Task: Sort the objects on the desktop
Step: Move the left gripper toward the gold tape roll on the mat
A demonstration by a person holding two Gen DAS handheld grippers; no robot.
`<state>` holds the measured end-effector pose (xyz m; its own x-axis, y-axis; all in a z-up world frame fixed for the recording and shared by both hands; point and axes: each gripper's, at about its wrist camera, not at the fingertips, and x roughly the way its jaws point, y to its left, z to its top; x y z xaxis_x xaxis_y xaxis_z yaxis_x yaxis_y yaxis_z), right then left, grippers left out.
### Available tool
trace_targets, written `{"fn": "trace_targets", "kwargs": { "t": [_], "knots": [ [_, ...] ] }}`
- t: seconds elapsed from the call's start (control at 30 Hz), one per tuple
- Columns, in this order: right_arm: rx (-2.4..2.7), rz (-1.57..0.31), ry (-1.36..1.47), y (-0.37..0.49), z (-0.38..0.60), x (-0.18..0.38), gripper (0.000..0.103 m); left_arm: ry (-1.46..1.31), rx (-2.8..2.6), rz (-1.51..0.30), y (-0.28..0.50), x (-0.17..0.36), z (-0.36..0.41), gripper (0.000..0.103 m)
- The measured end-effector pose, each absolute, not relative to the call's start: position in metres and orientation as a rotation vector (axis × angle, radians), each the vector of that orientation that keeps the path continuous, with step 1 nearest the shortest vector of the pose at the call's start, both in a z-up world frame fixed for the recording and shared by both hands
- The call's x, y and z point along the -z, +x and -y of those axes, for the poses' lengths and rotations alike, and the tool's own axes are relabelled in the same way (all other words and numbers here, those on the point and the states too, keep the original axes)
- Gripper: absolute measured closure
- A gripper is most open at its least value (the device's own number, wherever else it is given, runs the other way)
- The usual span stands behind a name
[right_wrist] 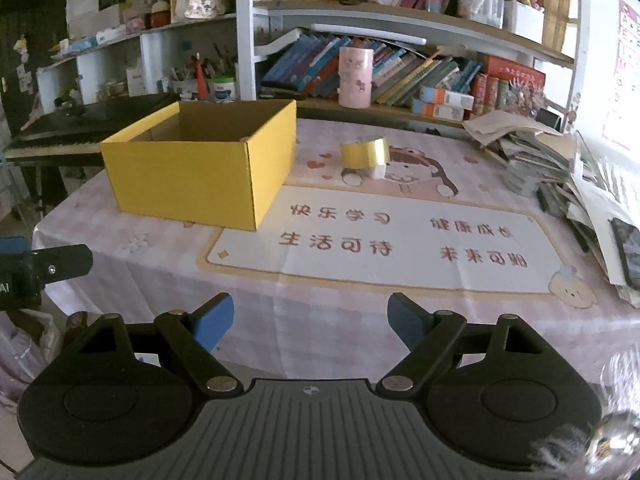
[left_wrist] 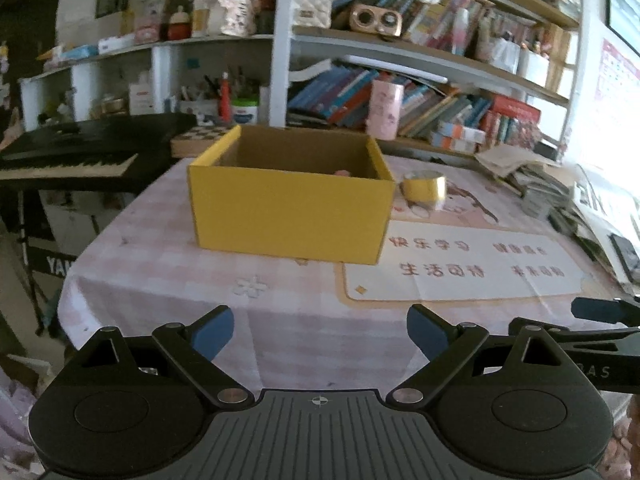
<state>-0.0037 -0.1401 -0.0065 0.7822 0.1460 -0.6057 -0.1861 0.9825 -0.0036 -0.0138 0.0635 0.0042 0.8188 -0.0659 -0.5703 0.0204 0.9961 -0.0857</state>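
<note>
An open box [right_wrist: 192,168] stands on the desk [right_wrist: 360,320] toward its left edge, with a tape roll [right_wrist: 366,153] just right of it. A paper stack [right_wrist: 560,168] lies along the right edge; shelves [right_wrist: 400,20] rise behind the far edge

Matt yellow cardboard box [left_wrist: 290,210], glossy yellow tape roll [right_wrist: 365,153], creased pink checked tablecloth [right_wrist: 320,320]

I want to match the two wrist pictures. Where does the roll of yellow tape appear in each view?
Left wrist: the roll of yellow tape is right of centre, just beside the yellow box's right front corner.
Right wrist: the tape is near the middle, clearly apart from the box, on the cartoon print.
Shared landmark: the pink cylinder on the shelf behind.
</note>
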Motion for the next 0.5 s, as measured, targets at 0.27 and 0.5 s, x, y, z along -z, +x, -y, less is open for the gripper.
{"fn": "trace_targets", "kwargs": {
  "t": [0.27, 0.5],
  "knots": [
    [-0.157, -0.66, -0.061, -0.012, 0.149, 0.012, 0.018, -0.017, 0.119, -0.631, -0.012, 0.0, -0.039, 0.007],
    [-0.154, -0.668, -0.054, -0.01, 0.152, 0.015, 0.018, 0.027, 0.137, -0.633, -0.008, 0.0, -0.027, 0.007]
  ]
}}
